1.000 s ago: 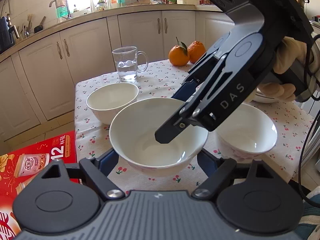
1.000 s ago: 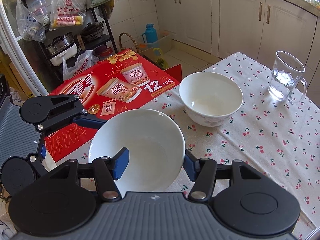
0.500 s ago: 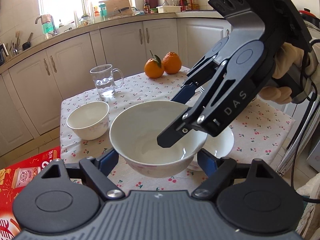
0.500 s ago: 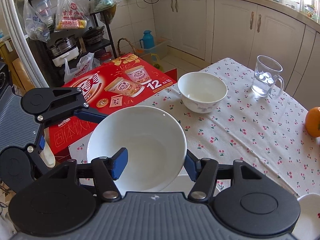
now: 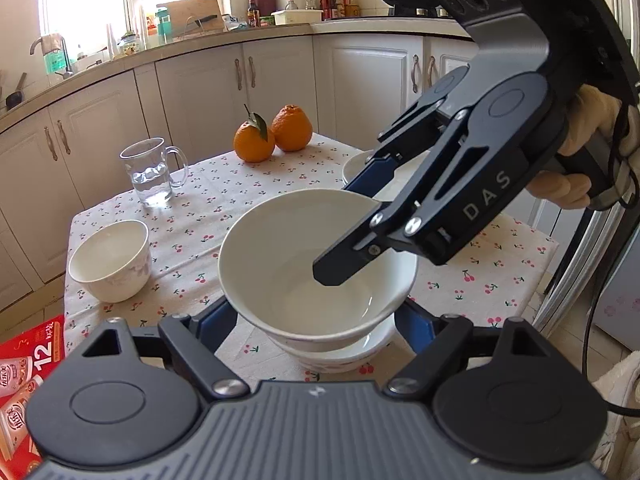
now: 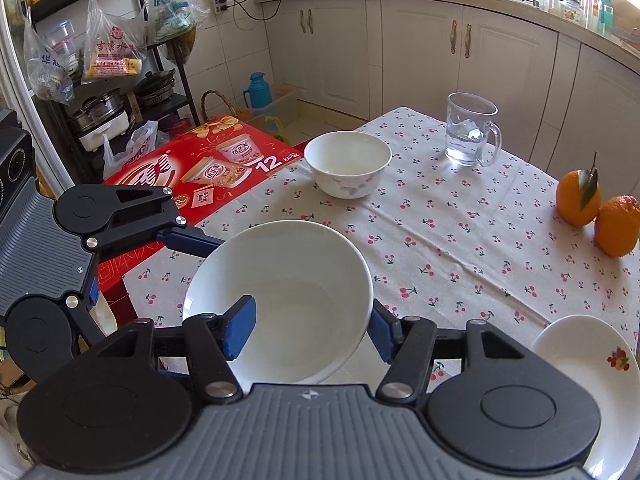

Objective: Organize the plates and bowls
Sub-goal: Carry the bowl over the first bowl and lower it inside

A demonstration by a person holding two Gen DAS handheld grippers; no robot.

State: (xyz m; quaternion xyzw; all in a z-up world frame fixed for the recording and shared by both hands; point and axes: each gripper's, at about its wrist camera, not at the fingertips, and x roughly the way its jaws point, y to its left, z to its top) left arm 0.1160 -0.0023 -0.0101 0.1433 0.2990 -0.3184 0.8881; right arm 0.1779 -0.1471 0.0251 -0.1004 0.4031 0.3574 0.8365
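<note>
Currently carrying the big white bowl (image 5: 316, 264) with both grippers: left gripper (image 5: 316, 320) clamps it across its sides, right gripper (image 6: 308, 324) pinches the rim, one finger inside. It hangs right above a second bowl (image 5: 344, 354) on the table (image 5: 208, 216). Next, I reckon: lower it centred and level, then release.
</note>
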